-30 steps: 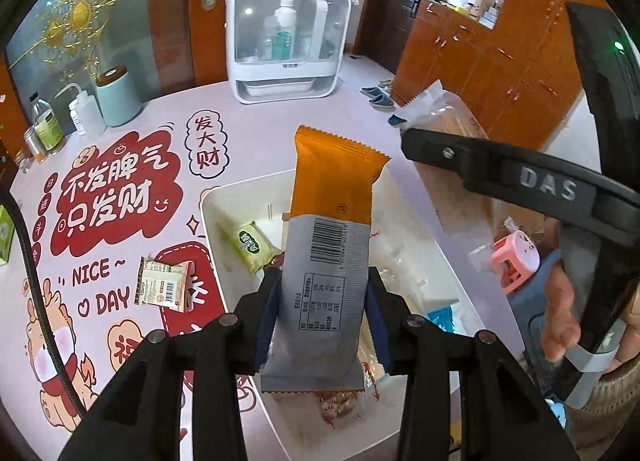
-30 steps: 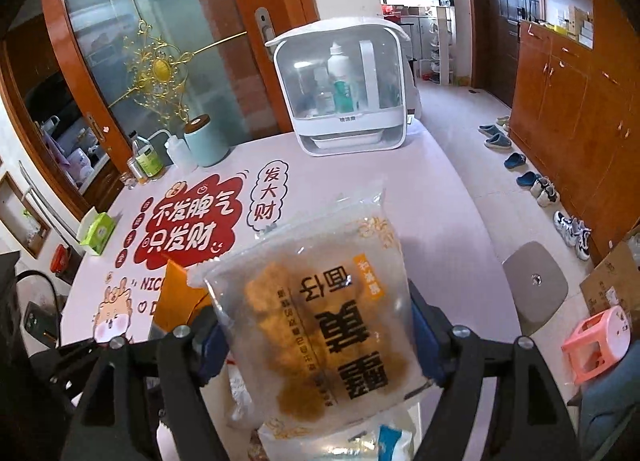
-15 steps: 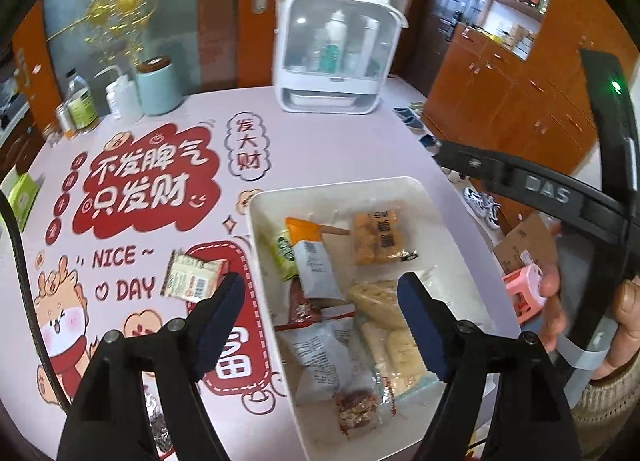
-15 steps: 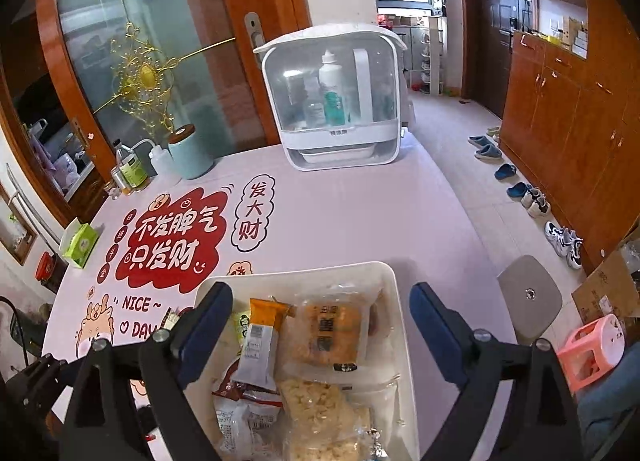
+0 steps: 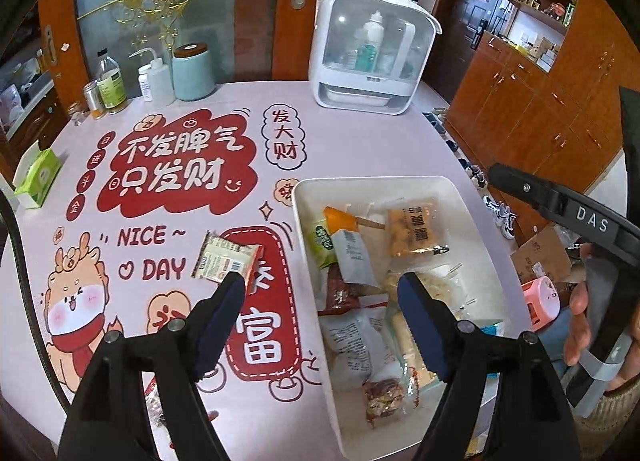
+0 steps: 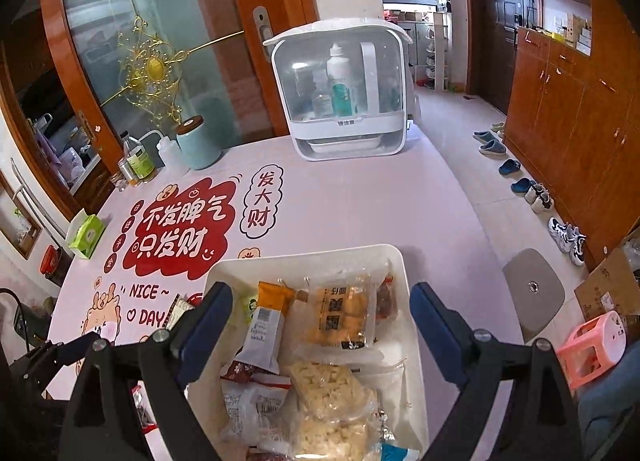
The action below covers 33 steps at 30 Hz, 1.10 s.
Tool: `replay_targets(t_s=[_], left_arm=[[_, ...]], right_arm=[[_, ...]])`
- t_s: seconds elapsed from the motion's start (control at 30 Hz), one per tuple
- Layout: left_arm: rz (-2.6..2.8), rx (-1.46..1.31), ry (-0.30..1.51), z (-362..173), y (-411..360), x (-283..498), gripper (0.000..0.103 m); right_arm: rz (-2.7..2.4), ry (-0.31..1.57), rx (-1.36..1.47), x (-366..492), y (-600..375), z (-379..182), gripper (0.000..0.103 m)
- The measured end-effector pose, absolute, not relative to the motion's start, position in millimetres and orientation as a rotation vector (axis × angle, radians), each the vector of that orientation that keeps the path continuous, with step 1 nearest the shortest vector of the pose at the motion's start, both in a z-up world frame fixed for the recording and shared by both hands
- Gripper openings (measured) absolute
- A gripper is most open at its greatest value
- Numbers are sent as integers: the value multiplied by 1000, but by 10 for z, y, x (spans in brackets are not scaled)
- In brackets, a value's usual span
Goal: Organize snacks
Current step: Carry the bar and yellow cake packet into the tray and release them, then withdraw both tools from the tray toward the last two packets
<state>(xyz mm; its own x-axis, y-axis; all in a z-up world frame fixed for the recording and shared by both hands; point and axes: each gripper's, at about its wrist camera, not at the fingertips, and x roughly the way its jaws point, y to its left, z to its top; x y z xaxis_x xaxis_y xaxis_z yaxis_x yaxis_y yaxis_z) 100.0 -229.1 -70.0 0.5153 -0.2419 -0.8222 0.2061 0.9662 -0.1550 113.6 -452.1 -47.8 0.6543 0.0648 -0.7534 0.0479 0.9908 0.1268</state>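
Note:
A white tray (image 5: 376, 181) (image 6: 304, 257) on the pink printed table holds several snack packs. Among them lie an orange-and-grey bar (image 5: 348, 241) (image 6: 266, 321) and a clear bag of fried pieces (image 5: 416, 229) (image 6: 340, 313). My left gripper (image 5: 320, 281) is open and empty above the tray's left rim. Its left finger reaches the edge of a loose cream packet (image 5: 224, 257) (image 6: 178, 311) that lies on the table. My right gripper (image 6: 320, 293) hangs wide open over the tray with nothing between its fingers.
At the table's far side stand a white lidded box with bottles (image 5: 372, 61), a teal canister (image 5: 194, 73) and bottles (image 5: 112, 81). A green tissue box (image 5: 38, 177) sits at the left edge. On the floor to the right are a grey stool (image 6: 532, 289), a pink stool (image 6: 592, 349) and shoes.
Both grippers opened. The left let go of the orange-and-grey bar and the right let go of the fried-piece bag; both now lie in the tray. The left gripper shifted left towards the loose packet.

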Motion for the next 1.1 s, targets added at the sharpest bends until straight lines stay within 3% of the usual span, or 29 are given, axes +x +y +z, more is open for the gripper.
replay_targets(t_s=[0.57, 1.1], left_arm=[[-186, -44, 1004, -754, -1739, 843, 77], [-9, -144, 1000, -736, -260, 810, 79]], right_arm=[[28, 929, 81, 909, -4105, -669, 91], [131, 970, 30, 1068, -3064, -644, 91]])
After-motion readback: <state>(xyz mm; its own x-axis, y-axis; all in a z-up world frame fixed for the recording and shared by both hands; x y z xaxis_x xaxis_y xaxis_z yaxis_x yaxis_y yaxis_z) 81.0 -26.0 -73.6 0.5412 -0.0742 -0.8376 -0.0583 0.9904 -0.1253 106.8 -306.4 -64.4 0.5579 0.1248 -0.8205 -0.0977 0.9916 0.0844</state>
